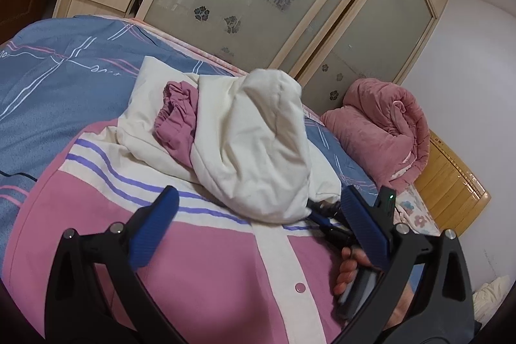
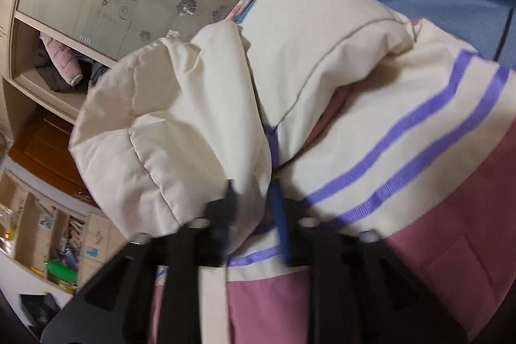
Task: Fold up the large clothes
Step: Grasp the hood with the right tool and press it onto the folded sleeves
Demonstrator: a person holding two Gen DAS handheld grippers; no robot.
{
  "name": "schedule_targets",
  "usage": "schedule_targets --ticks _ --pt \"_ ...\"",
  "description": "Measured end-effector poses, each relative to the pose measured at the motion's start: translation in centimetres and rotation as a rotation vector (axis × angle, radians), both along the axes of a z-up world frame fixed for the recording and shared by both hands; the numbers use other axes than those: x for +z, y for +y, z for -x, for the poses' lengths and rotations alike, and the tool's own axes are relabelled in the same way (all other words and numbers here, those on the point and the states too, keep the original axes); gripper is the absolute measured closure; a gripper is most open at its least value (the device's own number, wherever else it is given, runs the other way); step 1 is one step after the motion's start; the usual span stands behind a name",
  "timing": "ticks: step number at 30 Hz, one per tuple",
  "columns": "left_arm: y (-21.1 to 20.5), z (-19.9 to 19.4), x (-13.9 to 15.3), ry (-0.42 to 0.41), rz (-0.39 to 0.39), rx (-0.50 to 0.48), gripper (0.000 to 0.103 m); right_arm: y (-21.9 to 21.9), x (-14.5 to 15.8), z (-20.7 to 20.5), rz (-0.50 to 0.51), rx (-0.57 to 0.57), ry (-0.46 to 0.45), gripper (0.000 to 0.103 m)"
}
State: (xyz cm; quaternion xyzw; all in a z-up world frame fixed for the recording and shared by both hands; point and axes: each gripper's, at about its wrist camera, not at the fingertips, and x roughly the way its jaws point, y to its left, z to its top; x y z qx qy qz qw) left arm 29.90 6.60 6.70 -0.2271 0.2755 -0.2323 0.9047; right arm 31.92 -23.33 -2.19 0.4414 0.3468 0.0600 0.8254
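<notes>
A padded jacket [image 1: 209,263] lies front up on the bed: pink body, cream snap placket, cream chest with purple stripes. A puffy cream sleeve [image 1: 258,144] is folded onto the chest, and a pink lining [image 1: 177,118] shows beside it. My left gripper [image 1: 259,195] hovers over the jacket front, jaws wide apart and empty. A hand [image 1: 348,270] holds my right gripper [image 1: 322,218] at the sleeve's lower edge. In the right wrist view, which is blurred, the right gripper [image 2: 254,192] has its jaws partly apart with the cream sleeve [image 2: 167,124] bulging between them; I see no pinch.
The blue patterned bedcover [image 1: 64,86] spreads left and behind the jacket. A rolled pink quilt [image 1: 380,124] sits at the right by the wooden headboard [image 1: 451,182]. A wardrobe with frosted sliding doors [image 1: 258,5] runs close along the bed's far side.
</notes>
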Motion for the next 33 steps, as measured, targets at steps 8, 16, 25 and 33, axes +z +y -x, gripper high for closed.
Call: schedule_targets --ticks 8,16,25,33 --pt "1.9 0.6 0.5 -0.035 0.033 0.058 0.002 6.0 12.8 0.2 0.496 -0.007 -0.228 0.026" --pt "4.3 0.4 0.8 -0.028 0.087 0.114 0.002 17.6 18.5 -11.9 0.994 0.058 -0.338 0.024" --pt "5.3 0.2 1.0 -0.03 0.069 0.104 0.002 9.8 -0.7 -15.4 0.929 0.106 0.059 0.025" --pt "4.6 -0.5 0.5 0.004 0.065 0.085 0.002 8.7 -0.2 -15.4 0.887 0.124 0.056 0.024"
